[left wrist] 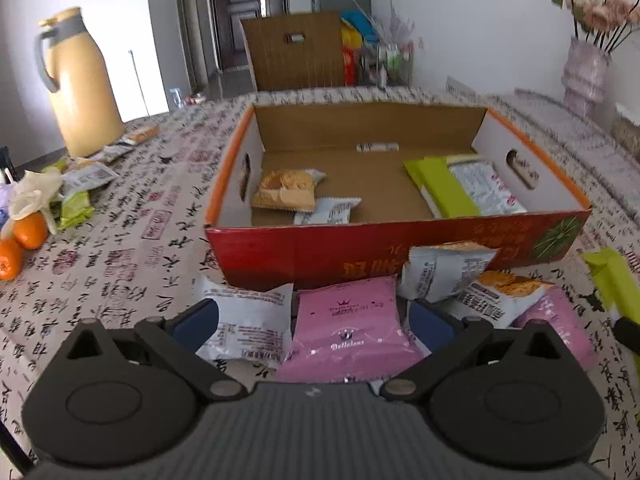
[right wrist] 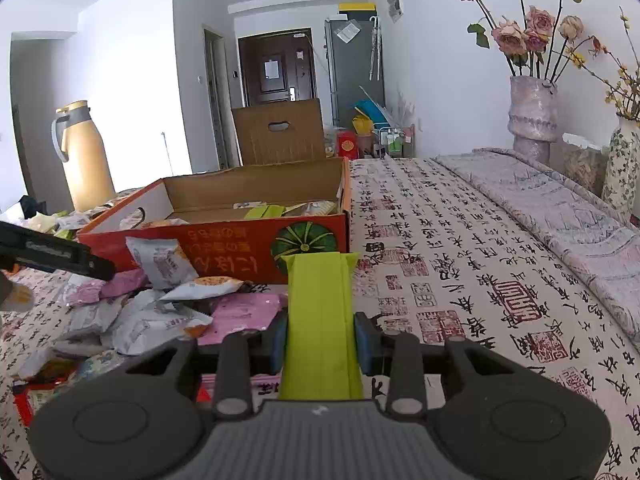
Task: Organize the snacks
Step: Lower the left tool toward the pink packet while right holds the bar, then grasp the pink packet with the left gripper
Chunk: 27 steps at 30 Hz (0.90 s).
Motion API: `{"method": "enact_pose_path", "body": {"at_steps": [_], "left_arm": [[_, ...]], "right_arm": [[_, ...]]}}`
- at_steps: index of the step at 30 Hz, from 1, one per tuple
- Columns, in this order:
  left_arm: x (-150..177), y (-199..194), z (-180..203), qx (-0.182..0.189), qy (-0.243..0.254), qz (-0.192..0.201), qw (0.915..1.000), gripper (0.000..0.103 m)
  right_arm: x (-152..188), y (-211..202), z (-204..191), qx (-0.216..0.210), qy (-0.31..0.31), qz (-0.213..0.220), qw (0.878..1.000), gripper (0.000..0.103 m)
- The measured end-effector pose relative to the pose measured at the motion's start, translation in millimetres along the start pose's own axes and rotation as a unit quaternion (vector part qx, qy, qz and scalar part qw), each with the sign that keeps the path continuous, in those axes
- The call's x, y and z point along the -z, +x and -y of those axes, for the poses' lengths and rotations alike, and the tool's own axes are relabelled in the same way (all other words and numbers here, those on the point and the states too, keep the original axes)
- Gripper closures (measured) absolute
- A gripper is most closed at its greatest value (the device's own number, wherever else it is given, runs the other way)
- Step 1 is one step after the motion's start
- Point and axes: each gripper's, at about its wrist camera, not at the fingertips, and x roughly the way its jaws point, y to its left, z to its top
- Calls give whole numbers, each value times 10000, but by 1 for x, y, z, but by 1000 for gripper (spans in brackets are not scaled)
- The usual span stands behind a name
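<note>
Long lime-green plastic snack packet (right wrist: 320,320) sits clamped between the blue pads of the right gripper (right wrist: 321,344), raised just in front of the red-sided open cardboard box (right wrist: 224,240); its near end is hidden behind the gripper body, its long axis pointing away toward the box. Left gripper (left wrist: 314,320) stands wide, empty, over a pink foil snack pouch (left wrist: 348,328) on the calligraphy-print tablecloth (right wrist: 460,260). Pouch print blurred.
</note>
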Motion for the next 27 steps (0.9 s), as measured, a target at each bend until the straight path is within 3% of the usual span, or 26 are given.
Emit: {"method": "enact_pose_path", "body": {"at_steps": [5,13,16,17,18,27], "left_arm": [[-6,20,-1,188,-44,-323,9993,0],[-5,30,0,273,-13,-434,9987,5],[-3,28,0,356,2,-427,9985,17],[-5,28,0,405,3,-434,9982,25],[-4,28,-1,512,5,-459,9976,40],[4,24,-1,521,47,-340,9980,41]], "right_arm": [[0,3,2,33,30,-24,10000,70],[0,6,6,68,97,-34,9999,70],[0,7,7,67,112,-39,9999,70],[0,7,7,67,117,-44,9999,70],[0,7,7,67,123,-48,9999,70],[3,7,6,-5,134,-51,9999,70]]}}
